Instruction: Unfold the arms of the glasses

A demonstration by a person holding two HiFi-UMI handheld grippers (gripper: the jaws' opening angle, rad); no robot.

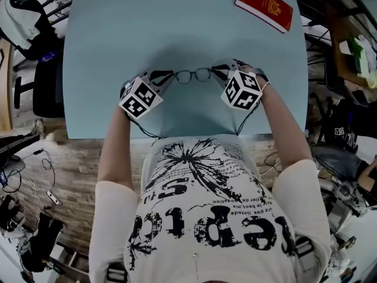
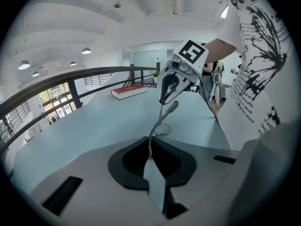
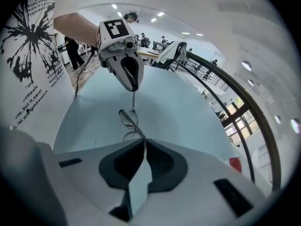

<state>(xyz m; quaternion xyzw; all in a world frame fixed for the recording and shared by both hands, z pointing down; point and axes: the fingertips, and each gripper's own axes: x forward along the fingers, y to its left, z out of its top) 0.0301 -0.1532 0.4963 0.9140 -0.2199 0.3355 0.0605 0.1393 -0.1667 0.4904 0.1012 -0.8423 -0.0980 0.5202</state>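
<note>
One glasses [image 1: 193, 75], two claws [image 1: 164, 76] [image 1: 220, 71], one book [image 1: 264, 6]

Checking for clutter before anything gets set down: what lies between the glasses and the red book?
Only bare blue table. The head view shows nothing between the glasses and the red book.

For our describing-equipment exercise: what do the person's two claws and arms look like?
The left claw and right claw each have a white body with black inner linings and carry a white cube printed with black square markers. A thin dark cable trails from each. The person wears a white short-sleeved T-shirt with black print.
</note>
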